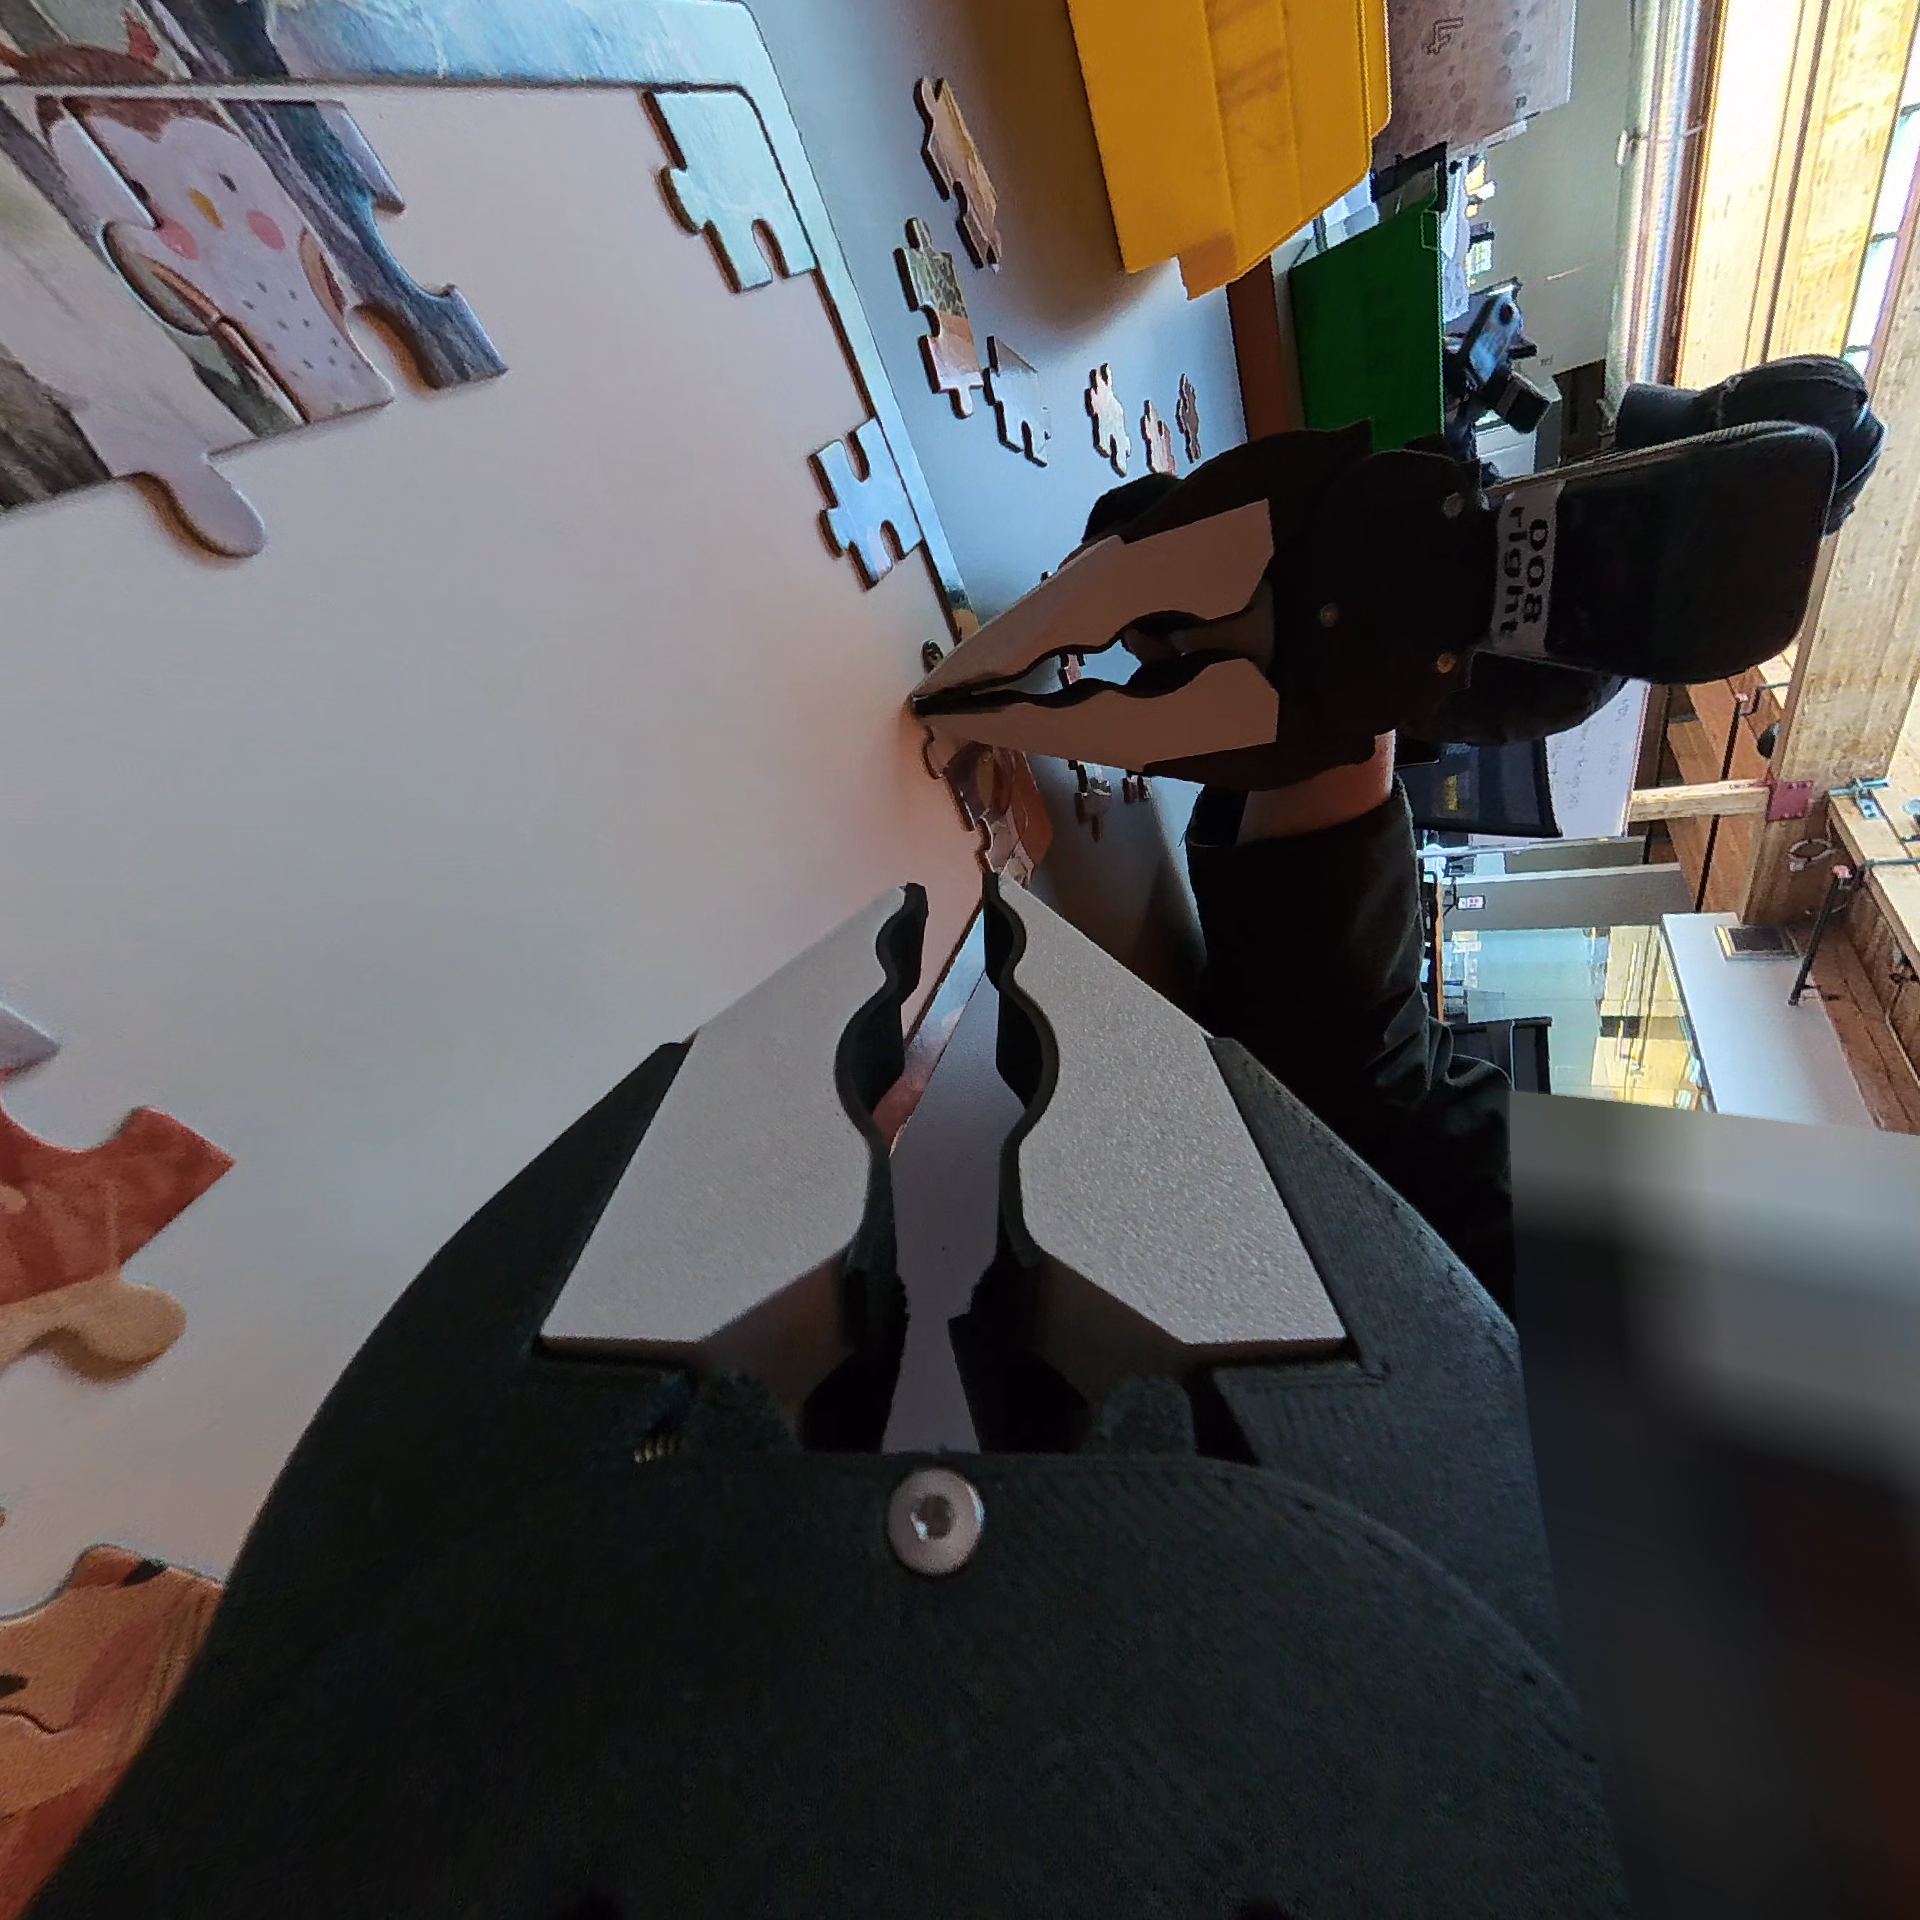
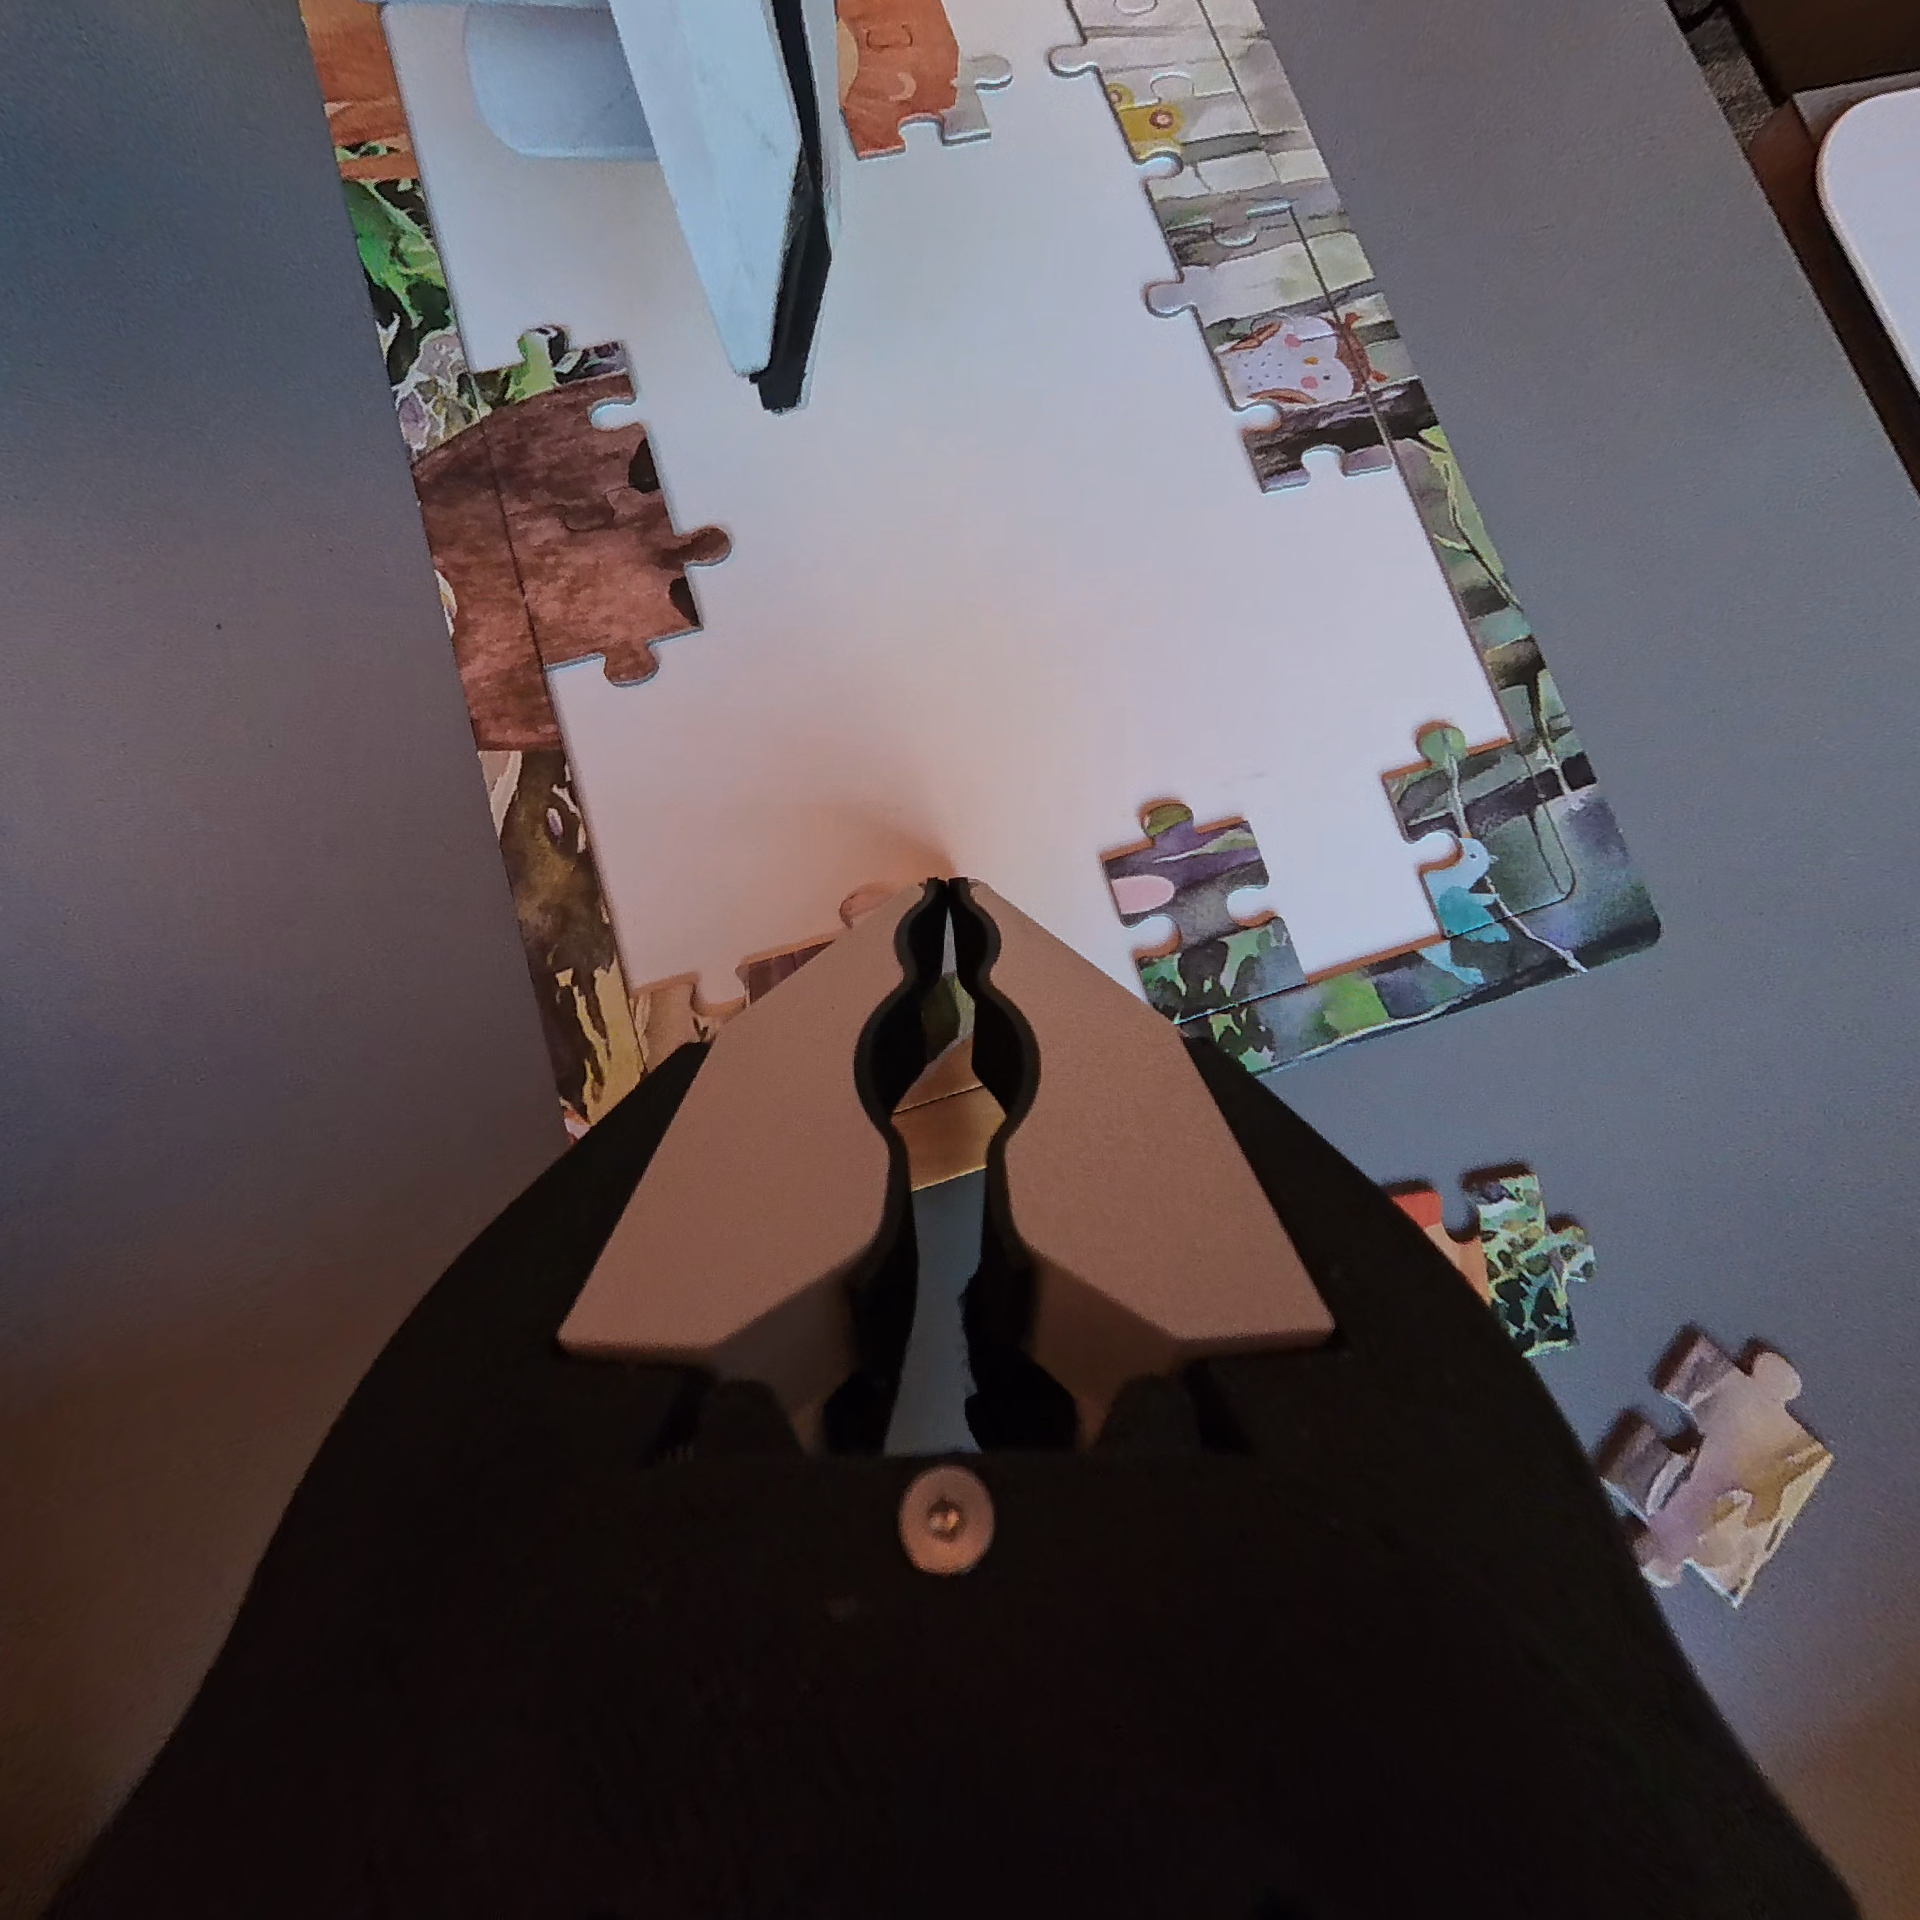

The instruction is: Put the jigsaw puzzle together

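Lying flat, the puzzle board [image 2: 935, 623] runs lengthwise away from the closed right tool [image 2: 951, 883]; left tool [image 1: 956, 904] slightly open.

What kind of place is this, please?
Probably an office or workshop room. A grey table holds the puzzle; beyond it are yellow bins, a green box and large windows.

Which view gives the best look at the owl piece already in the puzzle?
The left wrist view: the owl piece is large there, with its face and spotted front clear, joined to neighbouring pieces at the board's edge. The right wrist view shows the owl piece small and far off, in the assembled strip.
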Demonstrator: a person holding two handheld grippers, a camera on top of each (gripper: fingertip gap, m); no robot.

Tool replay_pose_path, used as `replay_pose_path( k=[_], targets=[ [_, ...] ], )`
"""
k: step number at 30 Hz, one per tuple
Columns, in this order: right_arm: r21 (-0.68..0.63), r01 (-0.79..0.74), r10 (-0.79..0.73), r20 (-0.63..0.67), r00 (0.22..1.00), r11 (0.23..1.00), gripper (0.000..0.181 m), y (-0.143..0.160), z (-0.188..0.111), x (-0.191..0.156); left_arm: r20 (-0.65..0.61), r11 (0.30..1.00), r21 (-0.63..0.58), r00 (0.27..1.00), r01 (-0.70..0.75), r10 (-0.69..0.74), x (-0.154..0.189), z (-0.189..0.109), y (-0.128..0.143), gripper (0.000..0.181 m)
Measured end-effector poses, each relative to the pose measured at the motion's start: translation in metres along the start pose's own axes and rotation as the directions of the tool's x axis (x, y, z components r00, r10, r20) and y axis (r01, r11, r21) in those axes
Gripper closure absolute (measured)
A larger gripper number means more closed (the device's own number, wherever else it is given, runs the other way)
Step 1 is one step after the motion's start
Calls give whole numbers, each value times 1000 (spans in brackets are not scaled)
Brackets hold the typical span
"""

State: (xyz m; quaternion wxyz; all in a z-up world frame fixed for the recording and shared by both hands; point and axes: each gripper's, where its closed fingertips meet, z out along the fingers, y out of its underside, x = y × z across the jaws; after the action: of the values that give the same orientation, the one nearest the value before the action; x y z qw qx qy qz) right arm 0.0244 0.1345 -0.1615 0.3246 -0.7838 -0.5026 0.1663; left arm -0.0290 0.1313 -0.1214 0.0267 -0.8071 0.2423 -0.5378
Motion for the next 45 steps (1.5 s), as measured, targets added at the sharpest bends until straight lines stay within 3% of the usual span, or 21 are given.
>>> replay_pose_path(
  k=[8, 13, 18, 20, 28, 33, 37, 39, 42, 45],
  targets=[
    [59, -21, 23, -34, 999, 998, 173, -8, -14, 9, -2, 1000, -8, 1000, 1, -1, 0, 0, 1, 173],
    [51, -56, 51, 95, 994, 997, 181, 2, -23, -7, -3, 1000, -6, 1000, 1, -1, 0, -1, 1, 173],
    [22, -44, 40, 145, 989, 999, 181, 11, -24, -14, -2, 1000, -8, 1000, 0, 0, 0, -1, 1, 173],
    [-25, -26, 29, 139, 990, 999, 181, 21, -22, -14, -2, 1000, -7, 1000, 0, 0, 0, -2, 1, 173],
    [3, 16, -17, 131, 991, 1000, 181, 21, -22, -15, -3, 1000, -3, 1000, -5, 5, 2, -3, 0, 173],
    [262, 6, -9, 8, 1000, 965, 181, -22, -50, 8, -41, 997, 46, 997, -68, 70, 30, -14, -8, 179],
    [409, 3, 39, -93, 995, 913, 180, -39, -78, 29, -124, 964, 164, 965, -209, 230, 90, -43, -20, 181],
    [425, -5, 60, -115, 992, 905, 178, -39, -82, 35, 1, 899, 250, 929, -359, 370, 112, -73, -30, 181],
    [423, -24, 75, -104, 992, 906, 176, -37, -79, 36, 393, 726, 322, 783, -608, 482, 120, -149, -45, 181],
    [396, -25, 69, -98, 993, 918, 173, -34, -72, 34, 808, 615, 271, 522, -740, 272, 86, -250, -46, 176]
  ],
)
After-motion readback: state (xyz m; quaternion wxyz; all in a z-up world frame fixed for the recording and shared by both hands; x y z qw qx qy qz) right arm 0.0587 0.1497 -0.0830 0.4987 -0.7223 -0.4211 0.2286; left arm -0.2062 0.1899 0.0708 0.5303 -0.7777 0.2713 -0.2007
